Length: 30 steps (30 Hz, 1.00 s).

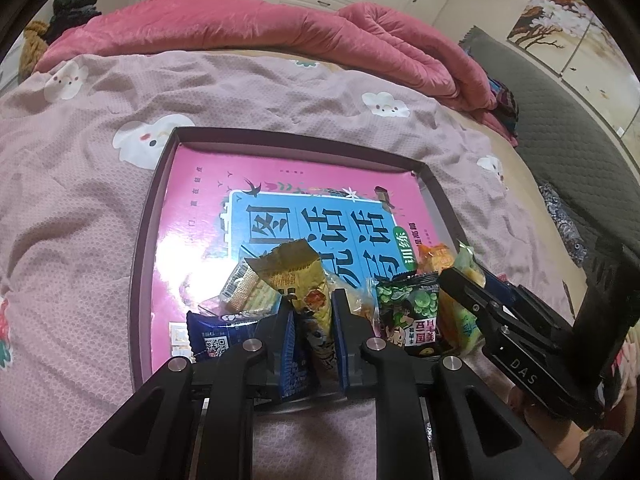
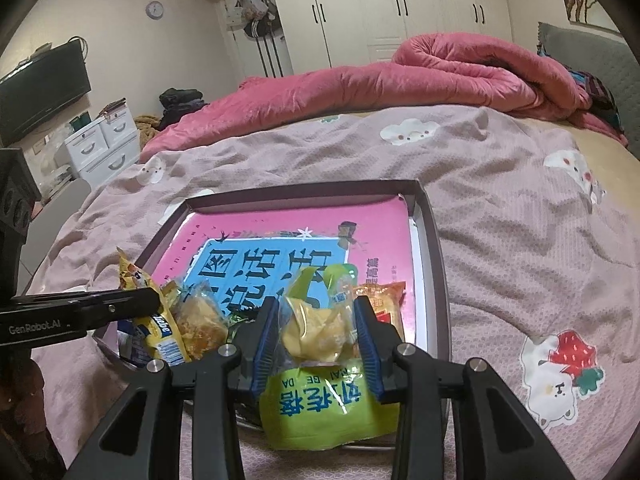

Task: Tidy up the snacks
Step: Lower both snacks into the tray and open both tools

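A dark-rimmed tray (image 1: 140, 260) (image 2: 434, 248) with a pink and blue printed bottom lies on the bed. Several snack packets crowd its near end. My left gripper (image 1: 312, 300) (image 2: 158, 304) is shut on a yellow snack packet (image 1: 296, 272) (image 2: 160, 332) that stands upright between the pads. My right gripper (image 2: 316, 320) (image 1: 468, 276) is shut on a green packet (image 2: 316, 408) (image 1: 468, 320) with a yellow cake inside, at the tray's near right corner. Between the two lie a green pea packet (image 1: 408, 312), a blue packet (image 1: 216, 336), a wafer packet (image 1: 248, 292) and an orange packet (image 2: 380, 300).
The tray rests on a mauve bedspread (image 1: 80, 200) printed with cloud figures. A rumpled pink quilt (image 2: 440, 68) runs along the far side of the bed, a grey headboard (image 1: 560, 120) to the right. White drawers (image 2: 104, 140) and a television (image 2: 40, 88) stand beyond the bed's left.
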### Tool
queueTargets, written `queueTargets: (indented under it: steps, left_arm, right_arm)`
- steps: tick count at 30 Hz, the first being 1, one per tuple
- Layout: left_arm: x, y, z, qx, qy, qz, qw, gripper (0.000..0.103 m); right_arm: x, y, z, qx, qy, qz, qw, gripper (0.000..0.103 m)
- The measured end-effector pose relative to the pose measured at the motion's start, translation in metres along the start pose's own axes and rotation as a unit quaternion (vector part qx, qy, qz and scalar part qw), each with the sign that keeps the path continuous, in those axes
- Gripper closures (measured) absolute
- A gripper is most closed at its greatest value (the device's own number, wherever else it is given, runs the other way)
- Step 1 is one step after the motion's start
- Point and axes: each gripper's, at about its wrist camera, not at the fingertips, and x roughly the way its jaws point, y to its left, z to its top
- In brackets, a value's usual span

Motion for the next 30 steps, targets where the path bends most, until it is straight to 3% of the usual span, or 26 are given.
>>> queueTargets:
  steps: [20, 30]
  left_arm:
    - [0.001, -0.002, 0.000, 0.001, 0.002, 0.004, 1.0000, 0.083]
    - [-0.002, 0.001, 0.001, -0.006, -0.003, 0.015, 0.9999, 0.068]
  right_arm:
    - [-0.006, -0.003, -0.002, 0.010, -0.008, -0.006, 1.000, 0.064]
    - [-0.015, -0.003, -0.001, 0.018, -0.014, 0.004, 1.000, 0.061]
